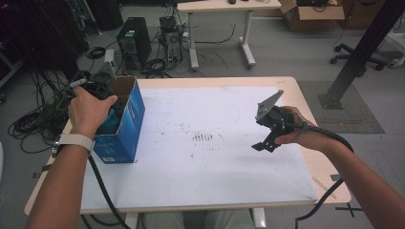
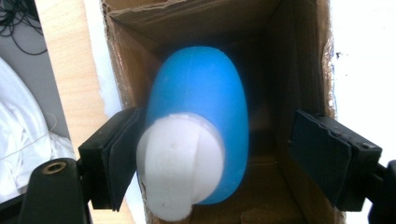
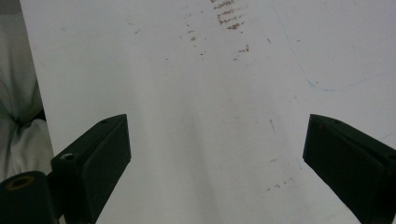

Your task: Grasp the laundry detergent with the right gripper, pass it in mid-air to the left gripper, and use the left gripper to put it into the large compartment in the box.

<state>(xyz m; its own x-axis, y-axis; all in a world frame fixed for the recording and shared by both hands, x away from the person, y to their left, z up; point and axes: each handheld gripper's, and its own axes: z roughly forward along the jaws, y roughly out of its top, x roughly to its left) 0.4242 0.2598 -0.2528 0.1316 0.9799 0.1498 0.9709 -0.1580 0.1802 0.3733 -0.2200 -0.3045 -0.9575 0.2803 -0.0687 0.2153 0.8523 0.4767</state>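
Observation:
A blue bottle point(image 2: 201, 112) with a white cap point(image 2: 175, 163) sits inside an open cardboard box point(image 2: 299, 60), cap end toward the camera. My left gripper point(image 2: 219, 154) reaches down into that box with its jaws on either side of the bottle. The left pad point(image 2: 119, 158) is against the cap, while the right pad point(image 2: 320, 154) stands well clear of the bottle. In the high view the box point(image 1: 129, 124) is blue outside and stands at the table's left edge, with the left hand point(image 1: 88, 109) over its mouth. My right gripper point(image 3: 217, 154) hangs open and empty over the white sheet point(image 3: 210, 84).
The white sheet point(image 1: 215, 157) covers most of the wooden table point(image 1: 305, 95) and carries a few dark smudges point(image 1: 203, 137) at its middle. My right gripper point(image 1: 267, 129) is held above the sheet's right part. Computer towers point(image 1: 133, 43) and cables lie on the floor beyond.

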